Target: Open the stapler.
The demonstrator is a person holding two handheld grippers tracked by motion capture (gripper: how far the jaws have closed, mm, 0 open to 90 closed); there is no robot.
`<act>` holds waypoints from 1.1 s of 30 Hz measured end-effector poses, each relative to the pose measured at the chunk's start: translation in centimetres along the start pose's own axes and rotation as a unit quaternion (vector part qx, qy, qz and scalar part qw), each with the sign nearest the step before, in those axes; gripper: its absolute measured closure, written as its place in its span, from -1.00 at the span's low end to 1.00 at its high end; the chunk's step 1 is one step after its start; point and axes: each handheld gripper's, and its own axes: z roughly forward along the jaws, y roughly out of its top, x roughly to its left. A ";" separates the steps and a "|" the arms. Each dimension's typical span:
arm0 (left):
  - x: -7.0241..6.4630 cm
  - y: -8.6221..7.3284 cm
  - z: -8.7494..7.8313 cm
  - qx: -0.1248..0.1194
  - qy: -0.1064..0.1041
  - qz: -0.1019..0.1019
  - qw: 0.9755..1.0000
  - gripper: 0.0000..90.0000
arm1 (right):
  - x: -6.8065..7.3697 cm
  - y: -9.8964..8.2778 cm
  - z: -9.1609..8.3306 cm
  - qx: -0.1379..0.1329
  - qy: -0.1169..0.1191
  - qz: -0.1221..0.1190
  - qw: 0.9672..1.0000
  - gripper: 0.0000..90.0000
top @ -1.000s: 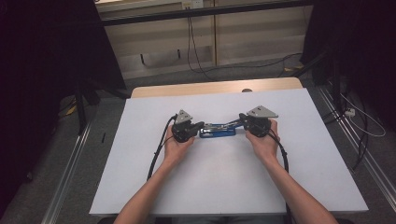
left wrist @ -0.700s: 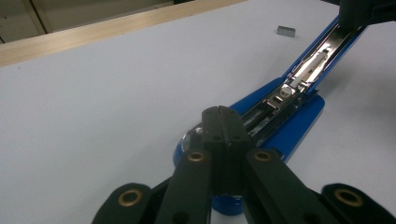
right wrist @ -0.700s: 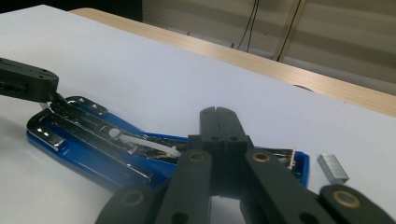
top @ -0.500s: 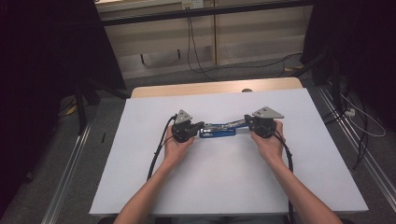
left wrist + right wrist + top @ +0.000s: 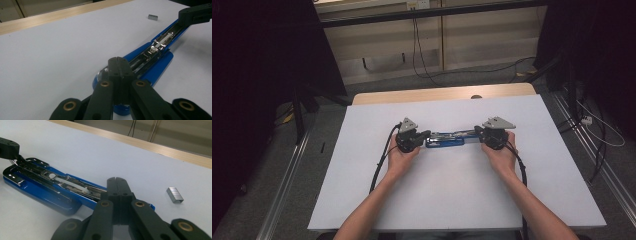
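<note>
stapler [image 5: 445, 139] open between 2 shut grippers

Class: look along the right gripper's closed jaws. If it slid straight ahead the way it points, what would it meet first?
Most likely the blue stapler, lying open directly ahead of the right gripper; depth is unclear, so they may already touch.

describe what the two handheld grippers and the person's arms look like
Both are matte black. The left gripper and right gripper each have two flat linkage jaws with brass-coloured pivot rings. A grey three-cornered plate tops each body, and a black cable trails back from each. The forearms are bare, with no sleeves showing.
</note>
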 end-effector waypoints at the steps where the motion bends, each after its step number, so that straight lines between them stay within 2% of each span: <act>1: 0.0 0.0 0.0 0.000 0.000 0.000 1.000 1.00 | 0.0 0.0 0.0 0.000 0.000 0.000 1.000 1.00; 5: 0.2 0.0 0.0 0.001 -0.003 -0.005 1.000 1.00 | 0.0 0.0 0.0 -0.001 0.001 -0.001 1.000 1.00; 16: 0.1 0.3 -0.2 -0.011 -0.005 0.001 1.000 1.00 | -0.3 -0.2 0.1 0.000 0.009 0.005 1.000 1.00; 19: 0.0 0.4 -0.2 -0.013 -0.006 -0.004 1.000 1.00 | -0.3 -0.1 0.1 -0.003 0.014 0.005 1.000 1.00; 20: -0.1 0.5 -0.3 -0.015 -0.003 0.007 1.000 1.00 | -0.3 -0.1 0.0 -0.007 0.018 0.005 1.000 1.00; 22: -0.2 0.4 -0.2 -0.016 -0.005 0.011 1.000 1.00 | -0.3 0.0 0.0 -0.013 0.021 0.003 1.000 1.00; 27: -0.4 0.5 -0.1 -0.018 -0.006 0.009 1.000 0.91 | -0.4 0.0 -0.2 -0.013 0.025 0.003 1.000 0.97; 31: -0.3 0.7 -0.4 -0.020 -0.004 0.006 1.000 0.75 | -0.7 0.0 -0.4 -0.018 0.028 0.007 0.999 0.94; 33: -0.2 0.8 -0.6 -0.024 -0.007 -0.001 1.000 0.73 | -0.9 0.1 -0.6 -0.021 0.032 0.012 0.999 0.91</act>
